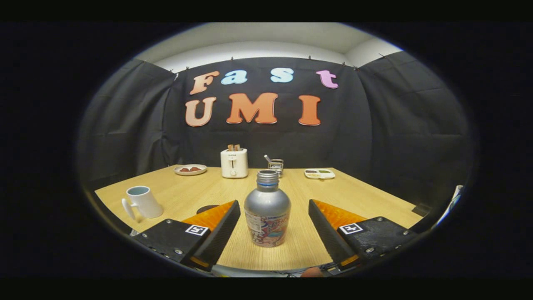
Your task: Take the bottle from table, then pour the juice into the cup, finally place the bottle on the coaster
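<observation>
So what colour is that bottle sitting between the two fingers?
The bottle is silver metal with a colourful printed label low on its body, seen in the gripper view between the open gripper fingers.

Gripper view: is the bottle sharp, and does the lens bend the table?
Gripper view: the bottle is sharp between the open gripper fingers, soft glare on its metal; the fisheye bows the table edges; the far toaster looks slightly soft.

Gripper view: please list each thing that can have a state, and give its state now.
Bottle: upright on the table, cap off, between the fingers, not touched.
Gripper: open, one finger on each side of the bottle.
Cup: upright, inside hidden.
Coaster: flat, partly hidden behind one finger.
Toaster: toast sticking up.
</observation>
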